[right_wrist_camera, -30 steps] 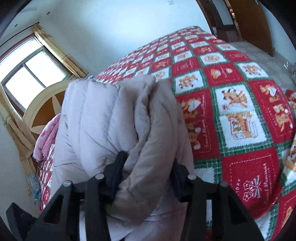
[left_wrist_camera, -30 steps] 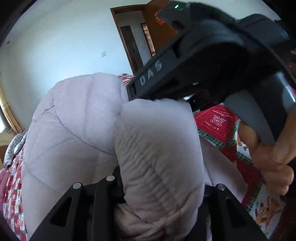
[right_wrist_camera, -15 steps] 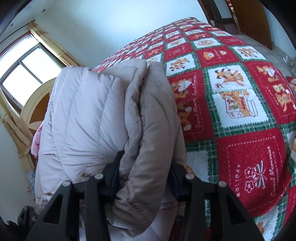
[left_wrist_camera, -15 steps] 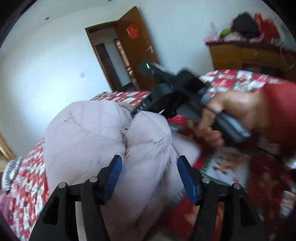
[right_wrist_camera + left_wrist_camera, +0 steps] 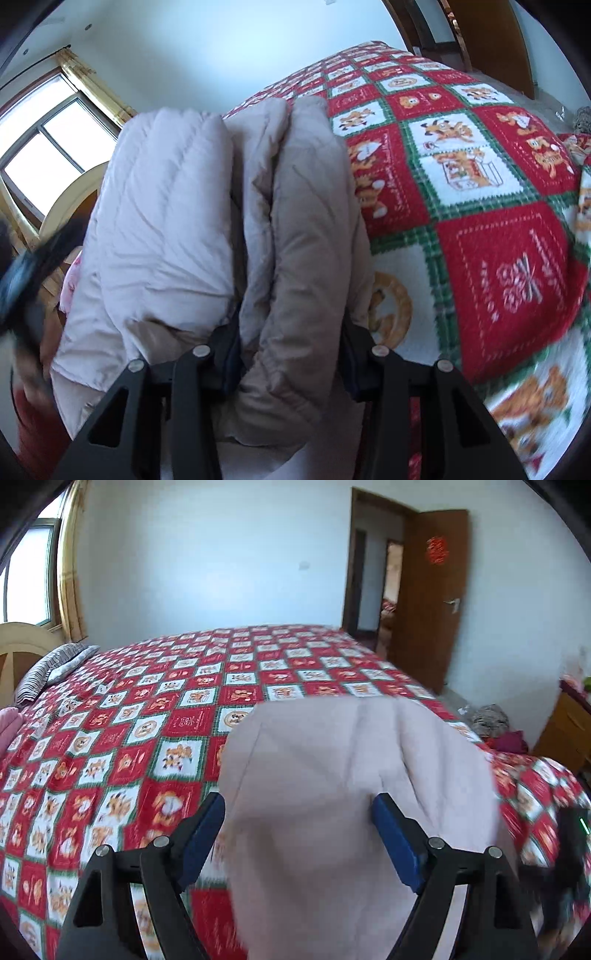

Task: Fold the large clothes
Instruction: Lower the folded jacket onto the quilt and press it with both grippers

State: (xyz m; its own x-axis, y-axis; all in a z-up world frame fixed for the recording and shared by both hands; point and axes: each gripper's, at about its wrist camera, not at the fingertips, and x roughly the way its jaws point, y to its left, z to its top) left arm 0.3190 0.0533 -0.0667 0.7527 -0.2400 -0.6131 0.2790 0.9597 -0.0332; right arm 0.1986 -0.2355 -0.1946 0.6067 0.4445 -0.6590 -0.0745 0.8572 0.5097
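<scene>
Your right gripper [image 5: 290,354] is clenched on a thick wad of the pale puffer jacket [image 5: 207,206]; the folded layers are squeezed between its fingers [image 5: 231,354], w/ fabric bulging out above and to both sides; from that grip the bundle runs lengthwise away from you, toward the far edge of the bed, its quilted seams following the same line; it sits over the left part of the red-green-white checked bedspread [image 5: 480,206], w/ the window [image 5: 44,147] and a curved headboard beyond on the left.

Your left gripper [image 5: 299,827] is released; its blue-padded fingers [image 5: 205,834] stand wide apart, w/ the jacket [image 5: 354,794] between them; whether the pads touch cloth you can't tell, since the pic is blurred there; the jacket's rounded end points away from you across the bedspread [image 5: 147,716]; a striped pillow [image 5: 48,668] lies at the far left by the headboard; an open brown door [image 5: 428,594] is far right.
</scene>
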